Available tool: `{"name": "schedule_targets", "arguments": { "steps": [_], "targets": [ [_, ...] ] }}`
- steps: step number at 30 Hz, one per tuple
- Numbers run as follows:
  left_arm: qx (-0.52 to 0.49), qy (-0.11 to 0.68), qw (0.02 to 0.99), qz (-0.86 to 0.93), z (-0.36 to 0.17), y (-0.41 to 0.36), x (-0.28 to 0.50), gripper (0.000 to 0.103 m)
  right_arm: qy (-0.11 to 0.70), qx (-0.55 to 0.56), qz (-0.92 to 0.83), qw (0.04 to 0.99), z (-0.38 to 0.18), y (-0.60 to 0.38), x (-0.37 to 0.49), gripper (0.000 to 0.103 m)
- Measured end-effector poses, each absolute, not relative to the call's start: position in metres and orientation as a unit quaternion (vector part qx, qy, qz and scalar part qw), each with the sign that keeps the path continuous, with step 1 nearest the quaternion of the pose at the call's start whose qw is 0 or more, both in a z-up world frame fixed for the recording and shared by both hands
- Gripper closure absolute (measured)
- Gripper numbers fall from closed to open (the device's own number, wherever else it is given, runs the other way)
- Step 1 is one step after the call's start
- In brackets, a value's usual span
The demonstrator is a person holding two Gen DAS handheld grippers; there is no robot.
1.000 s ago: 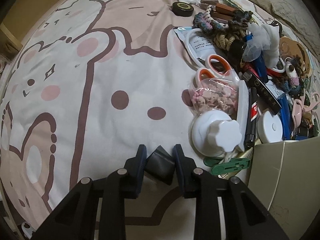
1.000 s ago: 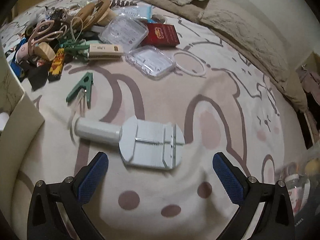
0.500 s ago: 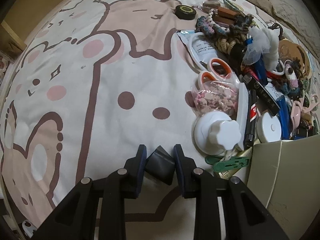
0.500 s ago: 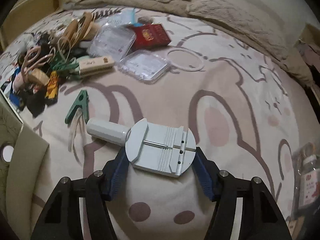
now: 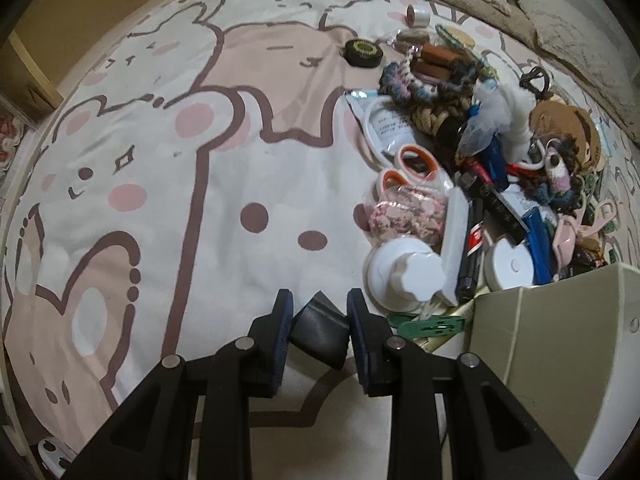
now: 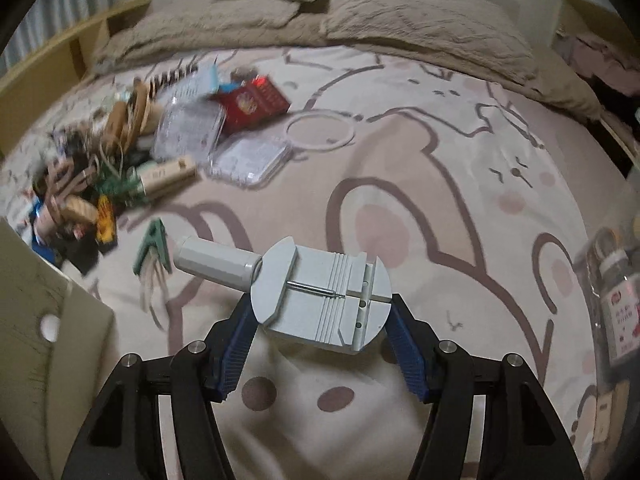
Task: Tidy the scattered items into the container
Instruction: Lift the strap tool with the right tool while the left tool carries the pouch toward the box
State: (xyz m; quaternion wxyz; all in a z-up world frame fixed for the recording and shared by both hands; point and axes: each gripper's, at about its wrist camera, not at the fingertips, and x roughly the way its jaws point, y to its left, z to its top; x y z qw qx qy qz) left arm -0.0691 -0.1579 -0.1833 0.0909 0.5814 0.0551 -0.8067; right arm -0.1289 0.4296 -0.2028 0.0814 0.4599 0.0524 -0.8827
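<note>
Right wrist view: my right tongs (image 6: pixel 322 344) grip the grey tool (image 6: pixel 320 296), its handle pointing left toward the box (image 6: pixel 44 344) at lower left. My left tongs (image 5: pixel 318 320) pinch a black piece (image 5: pixel 320 330); their box (image 5: pixel 560 352) lies right.

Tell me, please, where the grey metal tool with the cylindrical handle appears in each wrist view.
Left wrist: not in it; the left gripper holds only a black object.
Right wrist: centre of the picture, the grey tool clamped in the right gripper.
Shared landmark: the beige container, lower right in the left view, lower left in the right view.
</note>
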Motion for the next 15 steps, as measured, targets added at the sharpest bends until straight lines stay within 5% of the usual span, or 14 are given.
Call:
{"name": "schedule_targets", "arguments": {
  "steps": [15],
  "targets": [
    [0.517, 0.062, 0.061, -0.851, -0.134, -0.125, -0.065, 0.075, -0.013, 0.406, -0.909, 0.097, -0.141, 0.45, -0.087, 0.038]
  ]
}}
